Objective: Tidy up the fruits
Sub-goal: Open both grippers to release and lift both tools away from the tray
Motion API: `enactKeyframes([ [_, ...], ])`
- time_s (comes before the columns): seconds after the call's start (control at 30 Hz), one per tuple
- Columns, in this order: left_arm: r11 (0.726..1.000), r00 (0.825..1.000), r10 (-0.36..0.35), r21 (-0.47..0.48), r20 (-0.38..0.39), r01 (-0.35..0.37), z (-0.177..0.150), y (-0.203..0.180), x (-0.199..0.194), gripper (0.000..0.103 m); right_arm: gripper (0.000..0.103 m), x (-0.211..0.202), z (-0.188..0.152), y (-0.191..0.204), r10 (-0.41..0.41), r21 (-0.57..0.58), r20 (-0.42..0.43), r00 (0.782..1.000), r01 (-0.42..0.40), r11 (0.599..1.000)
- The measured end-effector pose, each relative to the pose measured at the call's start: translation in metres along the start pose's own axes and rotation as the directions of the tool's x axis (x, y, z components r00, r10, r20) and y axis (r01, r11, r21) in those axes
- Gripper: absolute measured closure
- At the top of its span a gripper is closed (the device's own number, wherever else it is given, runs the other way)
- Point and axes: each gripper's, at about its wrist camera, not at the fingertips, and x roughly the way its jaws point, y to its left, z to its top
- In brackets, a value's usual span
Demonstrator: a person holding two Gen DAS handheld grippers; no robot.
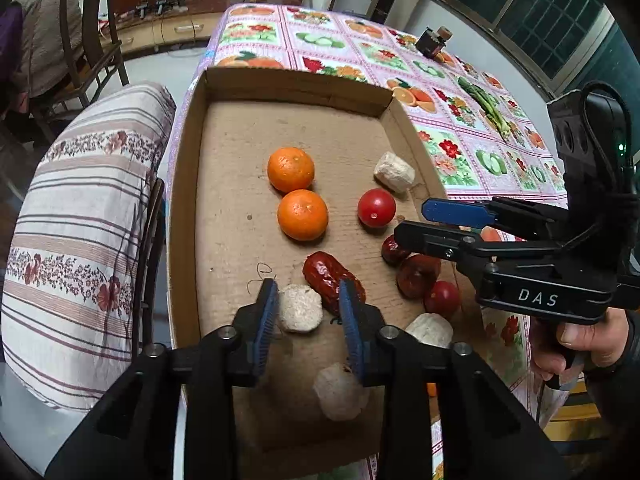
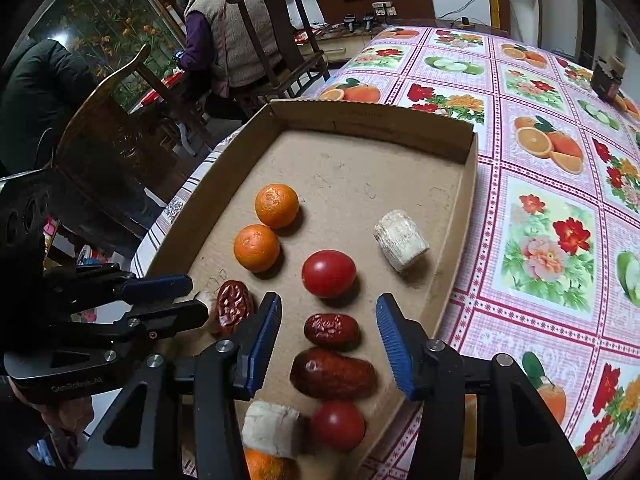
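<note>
Two round dimpled oranges (image 1: 291, 169) in cardboard

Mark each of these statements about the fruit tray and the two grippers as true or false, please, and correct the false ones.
1. Two oranges lie side by side in the cardboard tray. True.
2. The right gripper is clamped on a tomato. False: its jaws stand apart over two red dates, pressing on nothing.
3. The left gripper is open over a pale cut piece. True.
4. The tray holds only one tomato. False: there are two, one mid-tray and one near the front edge.
</note>
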Motion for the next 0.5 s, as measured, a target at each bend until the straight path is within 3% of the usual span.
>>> enactKeyframes([
  [0.1,1.000,1.000,0.012,0.014,0.015,-0.012,-0.003,-0.006,-0.007,0.060,0.051,-0.007,-0.005,0.001,0.005,-0.006,0.002,1.000,-0.005,1.000],
  [0.23,1.000,1.000,0.012,0.028,0.025,-0.012,-0.007,-0.014,-0.017,0.057,0.045,-0.018,-0.014,0.005,0.021,-0.018,0.004,1.000,-0.021,1.000],
  [0.33,0.999,0.999,0.030,0.039,0.036,-0.031,-0.013,-0.021,-0.025,0.043,0.039,-0.031,-0.022,0.008,0.026,-0.032,0.024,0.999,-0.025,0.999],
  [0.4,0.998,0.998,0.033,0.044,0.046,-0.035,-0.017,-0.025,-0.031,0.042,0.031,-0.040,-0.028,0.010,0.023,-0.040,0.035,0.999,-0.022,0.999],
  [0.5,0.998,0.998,0.035,0.048,0.046,-0.037,-0.024,-0.030,-0.037,0.042,0.029,-0.052,-0.038,0.013,0.024,-0.063,0.050,0.998,-0.021,0.998],
])
